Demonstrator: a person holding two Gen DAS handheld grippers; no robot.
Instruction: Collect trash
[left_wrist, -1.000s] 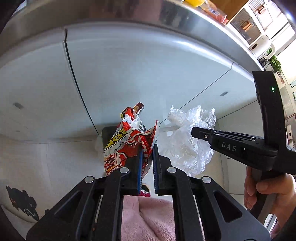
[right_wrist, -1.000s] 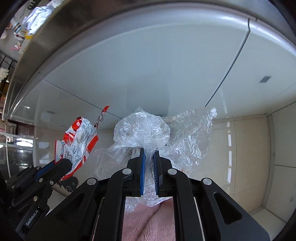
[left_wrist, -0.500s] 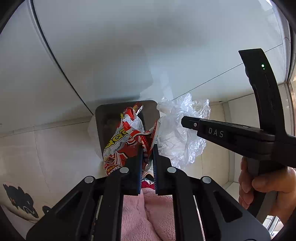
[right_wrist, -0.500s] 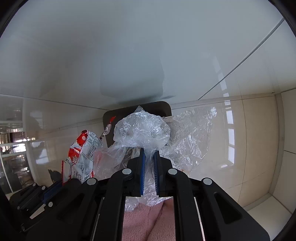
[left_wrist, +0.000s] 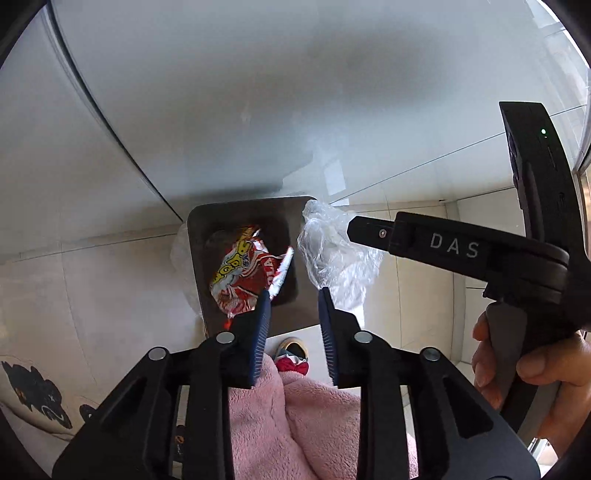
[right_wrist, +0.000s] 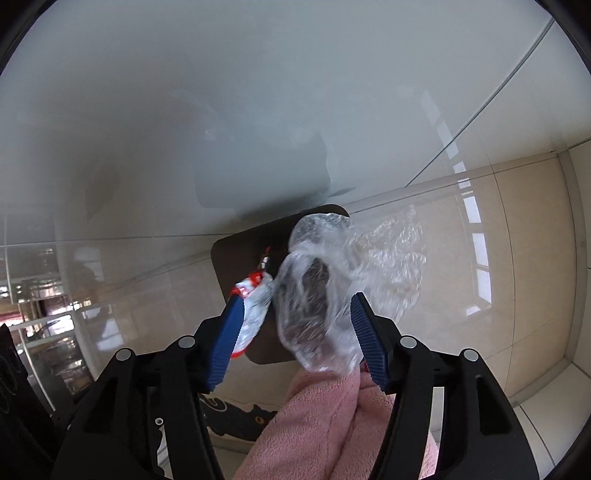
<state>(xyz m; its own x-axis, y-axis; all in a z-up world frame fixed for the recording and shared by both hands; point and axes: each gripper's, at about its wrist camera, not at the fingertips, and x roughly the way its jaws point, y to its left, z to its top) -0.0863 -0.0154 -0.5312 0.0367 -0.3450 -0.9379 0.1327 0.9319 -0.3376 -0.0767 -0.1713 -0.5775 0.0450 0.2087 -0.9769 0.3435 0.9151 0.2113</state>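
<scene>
- Left wrist view: the left gripper (left_wrist: 294, 295) has just been opening, its jaws apart. The red snack wrapper (left_wrist: 243, 275) lies loose beside its left finger, over the dark bin (left_wrist: 236, 218) mouth.
- Right wrist view: the right gripper (right_wrist: 295, 314) has just been opening too, jaws spread. The clear plastic bag (right_wrist: 317, 295) sits blurred between them above the bin (right_wrist: 240, 254).

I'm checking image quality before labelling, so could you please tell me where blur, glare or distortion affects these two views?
Right wrist view: clear plastic bag is motion-blurred; window glare streaks the floor tiles. Left wrist view: snack wrapper fairly sharp over the bin; fisheye bends the cabinet seam.
</scene>
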